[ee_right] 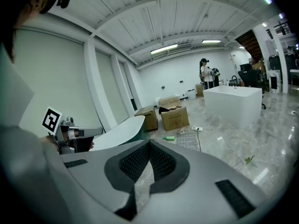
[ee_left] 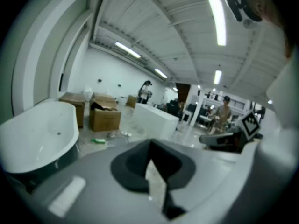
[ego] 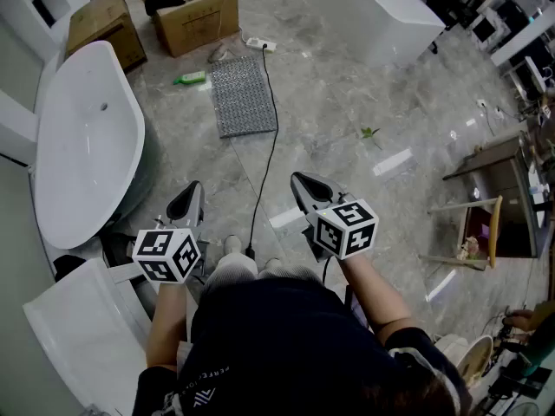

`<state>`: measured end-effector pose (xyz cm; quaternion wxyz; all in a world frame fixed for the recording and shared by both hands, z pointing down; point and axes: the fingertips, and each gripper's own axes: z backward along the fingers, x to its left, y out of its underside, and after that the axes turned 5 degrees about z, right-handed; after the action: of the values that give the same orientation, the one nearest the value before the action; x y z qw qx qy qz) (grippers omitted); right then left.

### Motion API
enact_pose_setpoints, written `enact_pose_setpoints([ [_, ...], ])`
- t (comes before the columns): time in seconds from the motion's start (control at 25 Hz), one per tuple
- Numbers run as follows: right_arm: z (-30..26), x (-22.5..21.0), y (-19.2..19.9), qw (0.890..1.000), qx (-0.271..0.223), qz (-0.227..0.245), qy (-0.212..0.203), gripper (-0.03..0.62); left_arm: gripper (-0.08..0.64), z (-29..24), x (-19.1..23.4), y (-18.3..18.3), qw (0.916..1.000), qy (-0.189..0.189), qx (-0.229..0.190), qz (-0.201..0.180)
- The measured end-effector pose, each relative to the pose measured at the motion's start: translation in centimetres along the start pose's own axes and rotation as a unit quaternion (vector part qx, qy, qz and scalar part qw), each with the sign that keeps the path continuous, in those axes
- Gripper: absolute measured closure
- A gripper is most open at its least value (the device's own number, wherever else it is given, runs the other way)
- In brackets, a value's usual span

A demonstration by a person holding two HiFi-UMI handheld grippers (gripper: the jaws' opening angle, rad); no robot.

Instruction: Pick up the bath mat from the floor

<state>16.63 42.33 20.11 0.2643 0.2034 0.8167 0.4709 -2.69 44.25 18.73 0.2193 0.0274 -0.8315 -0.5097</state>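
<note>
Left gripper (ego: 186, 201) and right gripper (ego: 305, 185) are both closed and empty. The bath mat (ego: 244, 96) lies flat on the floor (ego: 347, 102) well ahead, roughly between their lines, its long axis pointing away; neither looks clearly nearer.

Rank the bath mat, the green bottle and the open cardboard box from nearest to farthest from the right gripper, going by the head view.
Measured from the right gripper:
1. The bath mat, ahead and slightly to the left.
2. The green bottle, just past the mat's far left corner.
3. The open cardboard box, farthest, beyond the bottle.
</note>
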Motion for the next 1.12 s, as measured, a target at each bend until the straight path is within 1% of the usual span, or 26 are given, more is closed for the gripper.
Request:
enact_pose_setpoints([
  [0.12,-0.8,0.1,-0.1,1.0,-0.002,-0.004,0.001,0.594,0.555,-0.3,0.7,0.0,1.0,0.002,0.004,0.001],
  [0.28,-2.0,0.2,0.1,1.0,-0.002,-0.029,0.001,0.594,0.555,-0.5,1.8,0.0,0.9999,0.008,0.007,0.01],
  [0.4,-3.2,0.6,0.1,0.999,0.002,-0.038,0.0,0.594,0.555,-0.7,3.2,0.0,0.9998,0.008,0.011,0.011],
  [0.8,-8.9,2.3,-1.5,0.999,0.009,-0.036,-0.006,0.593,0.557,-2.1,8.5,-1.2,0.9996,0.011,0.02,0.014],
  [0.96,-11.0,3.4,-1.7,0.999,0.016,-0.033,-0.007,0.594,0.557,-2.4,10.5,-2.0,0.9993,0.025,0.015,0.023],
  [1.12,-12.1,4.0,-1.9,0.999,0.032,-0.032,-0.009,0.594,0.555,-3.1,10.8,-2.9,0.9989,0.045,0.015,0.007],
])
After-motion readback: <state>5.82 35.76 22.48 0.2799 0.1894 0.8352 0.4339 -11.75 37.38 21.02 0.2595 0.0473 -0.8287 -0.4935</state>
